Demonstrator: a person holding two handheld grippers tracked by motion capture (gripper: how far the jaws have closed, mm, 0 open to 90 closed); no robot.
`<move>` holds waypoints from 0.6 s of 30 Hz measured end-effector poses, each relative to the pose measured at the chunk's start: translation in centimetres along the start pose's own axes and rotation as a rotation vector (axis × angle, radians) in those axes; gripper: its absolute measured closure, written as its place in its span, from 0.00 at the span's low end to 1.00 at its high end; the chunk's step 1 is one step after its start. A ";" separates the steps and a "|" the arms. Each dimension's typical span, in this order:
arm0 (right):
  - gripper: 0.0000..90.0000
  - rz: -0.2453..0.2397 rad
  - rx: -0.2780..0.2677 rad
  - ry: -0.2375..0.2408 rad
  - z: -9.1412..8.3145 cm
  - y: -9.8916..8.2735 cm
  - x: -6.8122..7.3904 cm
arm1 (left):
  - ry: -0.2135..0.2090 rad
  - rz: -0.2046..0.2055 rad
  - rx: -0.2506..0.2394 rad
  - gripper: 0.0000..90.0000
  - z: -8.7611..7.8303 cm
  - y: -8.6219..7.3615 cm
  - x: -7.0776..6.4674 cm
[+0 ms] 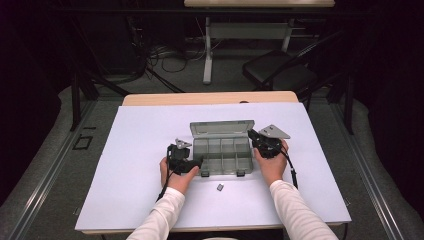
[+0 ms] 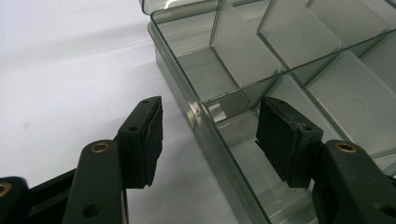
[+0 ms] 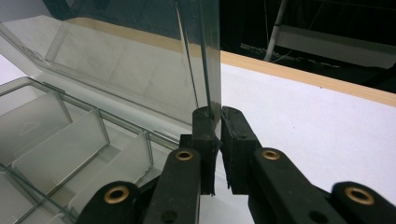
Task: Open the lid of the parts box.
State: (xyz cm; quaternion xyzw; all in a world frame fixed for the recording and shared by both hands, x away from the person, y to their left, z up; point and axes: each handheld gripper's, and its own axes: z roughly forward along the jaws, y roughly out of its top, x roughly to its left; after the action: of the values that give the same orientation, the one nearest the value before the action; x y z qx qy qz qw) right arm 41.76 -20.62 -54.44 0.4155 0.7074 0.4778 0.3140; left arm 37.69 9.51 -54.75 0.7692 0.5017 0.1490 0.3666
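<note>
White table [image 1: 140, 165], compartment box [image 1: 222, 155] (lid up)

High view above table [image 1: 150, 150], facing fwd/down; both gripper views close-up, sharing compartment box [image 1: 222, 150].

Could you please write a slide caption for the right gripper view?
Right tool pinches the open lid's edge of the clear compartment box.

White long sleeves [image 1: 165, 215]; each black claw [image 2: 210, 140] has brass-ringed screw holes, a grey three-cornered plate and a black cable.
</note>
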 end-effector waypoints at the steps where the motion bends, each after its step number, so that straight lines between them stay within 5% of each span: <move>1: 0.94 -0.001 0.000 -0.001 0.0 0.0 0.0 | 0.003 0.003 0.002 0.45 0.1 -0.1 0.0; 18: 0.94 0.002 0.000 -0.002 0.0 0.0 0.0 | 0.020 0.037 -0.010 0.55 1.3 -0.8 -0.4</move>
State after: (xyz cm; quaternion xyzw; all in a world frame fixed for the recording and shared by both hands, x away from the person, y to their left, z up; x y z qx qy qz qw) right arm 41.70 -20.61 -54.45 0.4166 0.7067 0.4777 0.3143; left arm 37.70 8.78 -56.17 0.7751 0.4903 0.1660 0.3624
